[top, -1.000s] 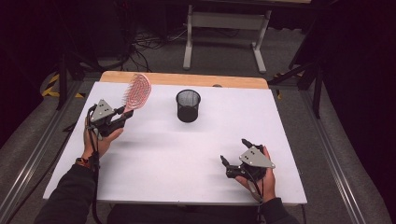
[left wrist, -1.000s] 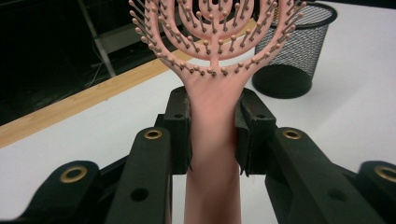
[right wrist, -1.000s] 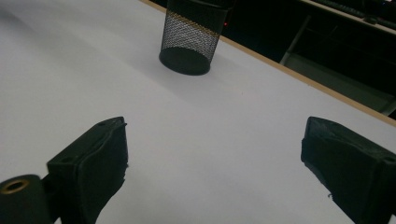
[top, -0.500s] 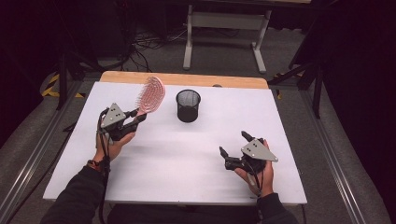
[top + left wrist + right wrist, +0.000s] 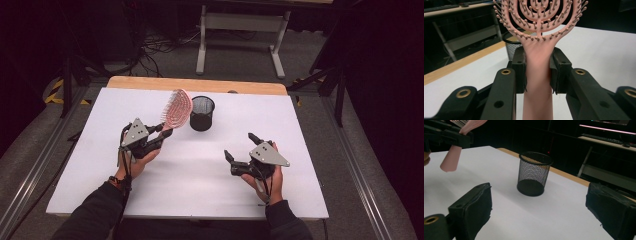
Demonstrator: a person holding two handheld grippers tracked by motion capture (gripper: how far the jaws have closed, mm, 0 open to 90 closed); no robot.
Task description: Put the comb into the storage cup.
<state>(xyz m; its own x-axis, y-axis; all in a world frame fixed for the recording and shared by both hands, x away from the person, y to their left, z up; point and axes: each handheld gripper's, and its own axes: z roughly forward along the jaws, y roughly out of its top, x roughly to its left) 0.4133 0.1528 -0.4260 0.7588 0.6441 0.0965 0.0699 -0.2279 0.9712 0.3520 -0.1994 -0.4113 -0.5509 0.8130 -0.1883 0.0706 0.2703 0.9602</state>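
- The left gripper has the pink hairbrush clamped by its handle, and the left gripper view shows it cleanly: both black pads press on the handle's sides just below the spot where it flares into the bristled head.
- The brush is off the table, held in the air over the left-centre of the white table, its head just to the left of the black mesh cup and, as the high view gives it, near the cup's rim height or a bit above.
- The right gripper hangs over the near-right part of the table, jaws spread wide with nothing between them; in its own view the cup stands free between the two open pads.
- Progress, as I read it: the pick-up is done and the brush is almost at the cup. Left to do is getting it over the opening and lowering it in; the cup looks empty.
- Orientation: the brush's long axis runs from near-left to far-right and tilts upward, head high and toward the cup, handle end low and pointing down toward the person.
- My call: handle-first would mean swinging that low end over the rim.
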